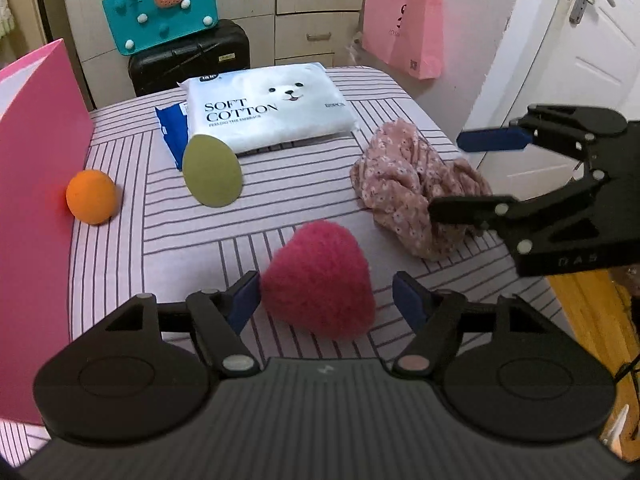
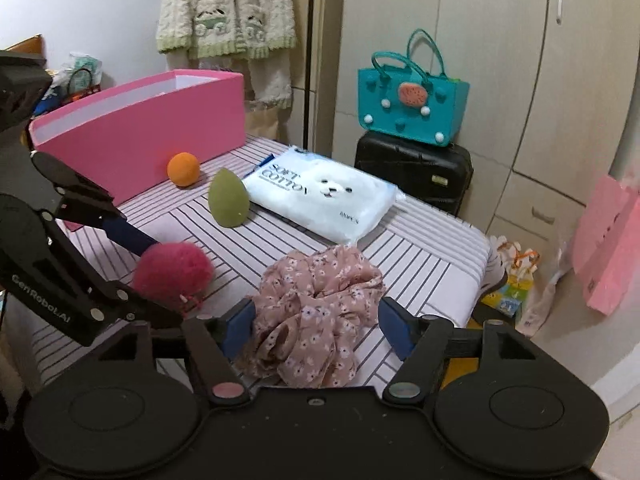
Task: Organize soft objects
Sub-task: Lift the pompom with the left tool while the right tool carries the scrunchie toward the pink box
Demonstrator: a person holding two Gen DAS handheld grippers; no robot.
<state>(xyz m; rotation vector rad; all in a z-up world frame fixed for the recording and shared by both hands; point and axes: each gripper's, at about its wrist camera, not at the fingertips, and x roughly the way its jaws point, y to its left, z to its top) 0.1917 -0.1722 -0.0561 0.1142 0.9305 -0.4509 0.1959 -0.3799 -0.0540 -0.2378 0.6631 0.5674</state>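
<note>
A fuzzy pink heart (image 1: 320, 280) lies on the striped table between the open fingers of my left gripper (image 1: 326, 300); it also shows in the right wrist view (image 2: 172, 272). A crumpled floral cloth (image 2: 316, 312) lies between the open fingers of my right gripper (image 2: 318, 330); it also shows in the left wrist view (image 1: 408, 188). The right gripper (image 1: 460, 176) shows open there at the cloth's right side. An orange ball (image 1: 91, 197), a green egg sponge (image 1: 212, 170) and a cotton tissue pack (image 1: 272, 108) rest farther back. A pink box (image 2: 140, 136) stands at the left.
A blue packet (image 1: 172, 132) lies beside the tissue pack. A black suitcase (image 2: 416, 172) with a teal bag (image 2: 412, 104) stands behind the table. A pink paper bag (image 1: 404, 32) hangs at the right. The table edge (image 2: 480, 264) drops off at the right.
</note>
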